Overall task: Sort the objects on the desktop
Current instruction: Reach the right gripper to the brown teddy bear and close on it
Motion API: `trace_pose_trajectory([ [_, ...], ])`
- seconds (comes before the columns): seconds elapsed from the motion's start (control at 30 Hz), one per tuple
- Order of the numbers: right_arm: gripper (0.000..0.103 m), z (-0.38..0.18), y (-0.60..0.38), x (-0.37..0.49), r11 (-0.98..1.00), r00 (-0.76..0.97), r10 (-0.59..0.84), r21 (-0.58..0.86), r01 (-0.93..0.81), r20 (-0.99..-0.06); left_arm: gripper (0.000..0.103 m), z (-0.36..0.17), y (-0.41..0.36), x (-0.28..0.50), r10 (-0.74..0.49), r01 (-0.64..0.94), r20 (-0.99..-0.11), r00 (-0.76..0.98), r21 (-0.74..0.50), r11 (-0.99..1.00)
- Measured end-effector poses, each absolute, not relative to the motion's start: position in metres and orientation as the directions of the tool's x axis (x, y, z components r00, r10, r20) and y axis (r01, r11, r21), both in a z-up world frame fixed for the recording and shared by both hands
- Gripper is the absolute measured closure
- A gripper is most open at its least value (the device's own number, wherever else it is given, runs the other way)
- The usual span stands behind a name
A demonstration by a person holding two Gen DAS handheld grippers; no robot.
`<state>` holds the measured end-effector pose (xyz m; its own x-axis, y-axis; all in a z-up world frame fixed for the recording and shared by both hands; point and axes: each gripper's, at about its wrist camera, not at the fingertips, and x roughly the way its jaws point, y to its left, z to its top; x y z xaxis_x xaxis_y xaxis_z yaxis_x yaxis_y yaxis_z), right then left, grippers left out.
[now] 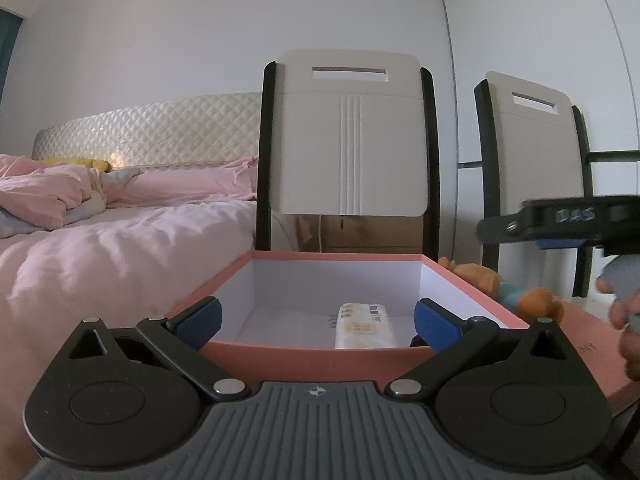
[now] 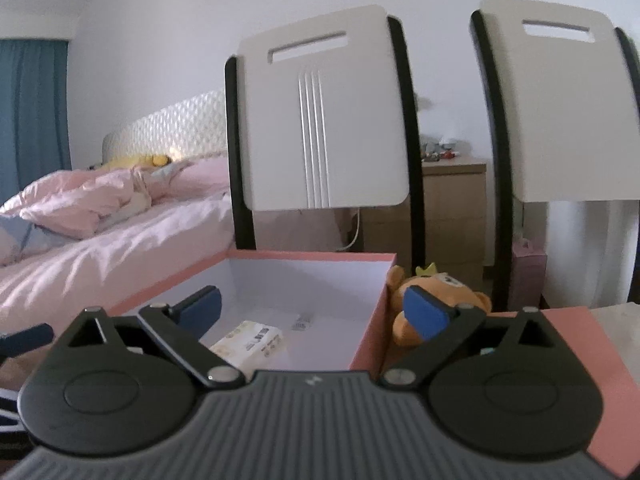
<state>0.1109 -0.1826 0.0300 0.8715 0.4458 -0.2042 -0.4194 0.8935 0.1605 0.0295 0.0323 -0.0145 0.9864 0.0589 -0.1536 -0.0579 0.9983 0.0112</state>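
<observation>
Bedroom setting: a bed (image 1: 100, 248) with pink bedding fills the left of both views, and two white chair backs (image 1: 352, 132) rise at upper centre. Left gripper (image 1: 316, 320), at lower centre, has its blue pads spread wide and empty, straddling the near wall of an open pink box (image 1: 320, 354). A white tissue pack (image 1: 366, 326) lies on the box floor, between the pads. Right gripper (image 2: 314, 310), likewise wide and empty, frames the box's right wall; an orange plush toy (image 2: 400, 320) sits just outside that wall, behind the right pad.
</observation>
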Motion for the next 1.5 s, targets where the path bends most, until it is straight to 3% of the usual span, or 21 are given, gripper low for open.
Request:
trace_pose_trajectory([
  [0.1, 0.0, 0.03, -0.194, 0.095, 0.901, 0.886, 0.428, 0.165, -0.402, -0.18, 0.0, -0.014, 0.031, 0.028, 0.055, -0.053, -0.151, 0.987, 0.013, 0.998],
  [0.57, 0.0, 0.005, -0.206, 0.026, 0.944, 0.939, 0.309, 0.169, -0.283, -0.154, 0.0, -0.016, 0.029, 0.028, 0.051, -0.047, -0.147, 0.988, 0.025, 0.999],
  [1.5, 0.0, 0.024, -0.242, 0.065, 0.937, 0.922, 0.299, 0.262, -0.233, -0.248, 0.0, -0.013, 0.025, 0.025, 0.037, -0.035, -0.141, 0.989, 0.021, 0.999],
])
